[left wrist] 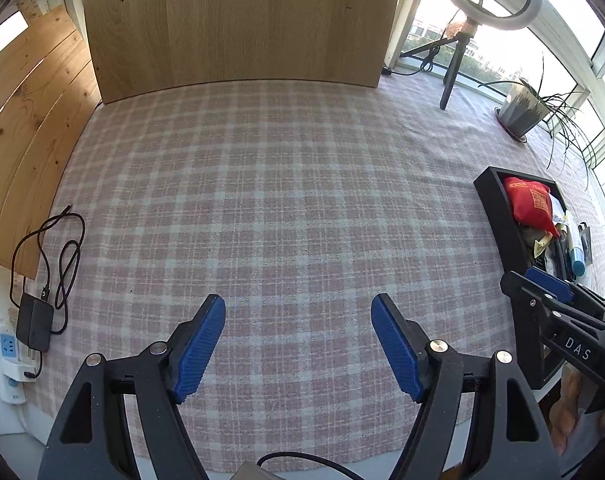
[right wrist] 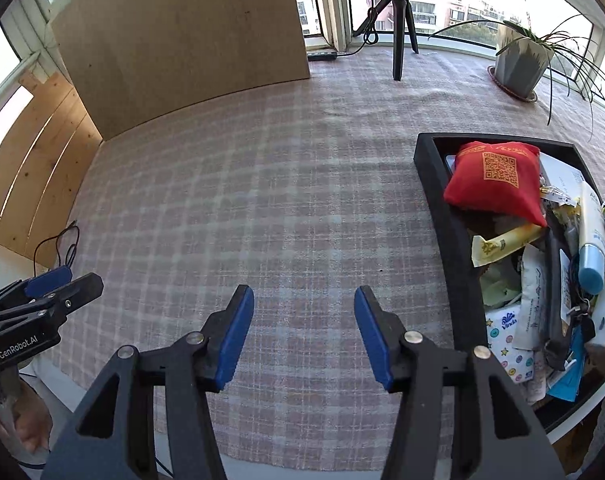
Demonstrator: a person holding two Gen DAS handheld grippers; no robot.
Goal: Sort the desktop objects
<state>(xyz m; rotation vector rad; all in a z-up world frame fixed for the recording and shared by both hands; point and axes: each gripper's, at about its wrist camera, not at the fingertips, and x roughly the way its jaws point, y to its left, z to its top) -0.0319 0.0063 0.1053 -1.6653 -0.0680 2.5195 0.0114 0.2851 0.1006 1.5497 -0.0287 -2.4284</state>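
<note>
A black tray (right wrist: pixel 448 240) on the plaid tablecloth at the right holds a red pouch with a QR code (right wrist: pixel 492 180), a white tube with a blue cap (right wrist: pixel 592 240), a yellow sachet (right wrist: pixel 502 242) and several packets. My right gripper (right wrist: pixel 302 320) hovers open over bare cloth left of the tray, nothing between its blue pads. My left gripper (left wrist: pixel 298 336) is wide open over bare cloth, holding nothing. In the left wrist view the tray (left wrist: pixel 498 216) sits at the right, with the right gripper (left wrist: pixel 558 292) beside it. The left gripper (right wrist: pixel 50 284) shows at the right wrist view's left edge.
An upright wooden board (left wrist: pixel 238 24) stands at the back, slatted wood panels (left wrist: pixel 26 128) at the left. A black charger with a coiled cable (left wrist: pixel 36 320) and a power strip (left wrist: pixel 10 364) lie at the left edge. A tripod (right wrist: pixel 398 28) and potted plant (right wrist: pixel 520 64) stand near the windows.
</note>
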